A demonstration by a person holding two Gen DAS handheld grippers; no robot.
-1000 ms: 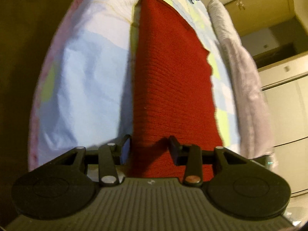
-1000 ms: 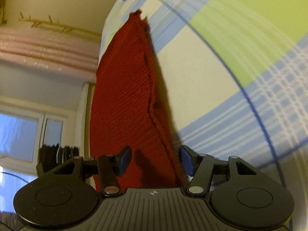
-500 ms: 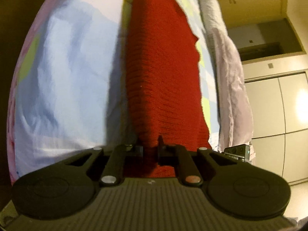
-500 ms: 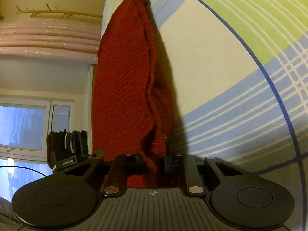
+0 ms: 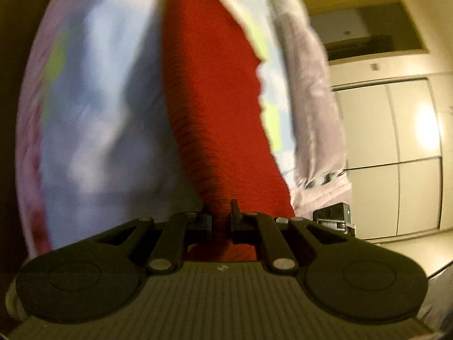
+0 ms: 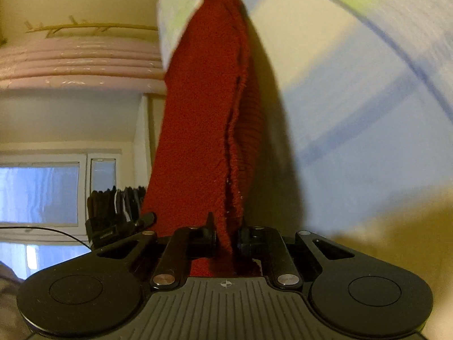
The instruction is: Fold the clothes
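**Both grippers now clamped on the red knit**

A second ago both grippers stood wide on either side of the cloth; since then they have closed on it. The left gripper (image 5: 221, 221) pinches the near edge of the red sweater (image 5: 215, 107), its fingers drawn narrow with the fabric between them. The right gripper (image 6: 228, 233) grips the sweater (image 6: 203, 119) the same way, along its doubled, frayed edge. The sweater runs up the middle of each frame from the fingers, over the checked bedsheet (image 5: 107, 107). Bare sheet lies open at the left of the left view and at the right of the right view. A pale blanket (image 5: 308, 90) borders the sheet at upper right, with cupboard doors (image 5: 390, 147) beyond.
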